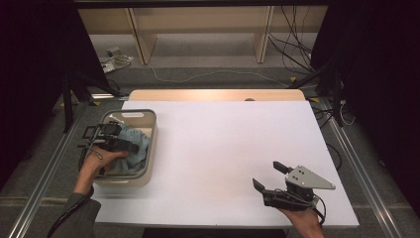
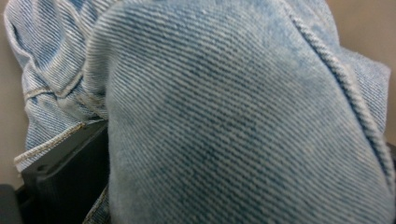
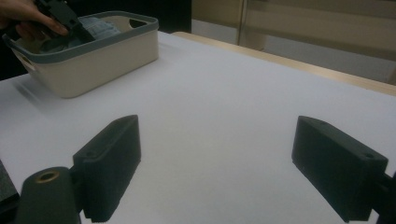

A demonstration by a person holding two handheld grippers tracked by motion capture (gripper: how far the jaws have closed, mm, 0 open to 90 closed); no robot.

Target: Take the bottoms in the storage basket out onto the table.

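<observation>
I see faded, ribbed blue denim cloth (image 2: 233, 116), a smooth matt plastic basket (image 1: 152, 144), matt white bench (image 1: 233, 148).

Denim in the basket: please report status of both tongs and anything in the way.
Left tongs down in basket, open wide, denim bulging between the jaws. Right tongs open, empty, over bare table. Nothing in the way.

Dim room, dark at both sides; overhead light makes the white table (image 1: 233, 153) the brightest area, no glare. Soft shadows under the basket (image 3: 88, 60). Left gripper view: denim (image 2: 224, 121) sharp mid-frame, soft at edges. Right gripper view: near jaws slightly blurred, background soft.
</observation>
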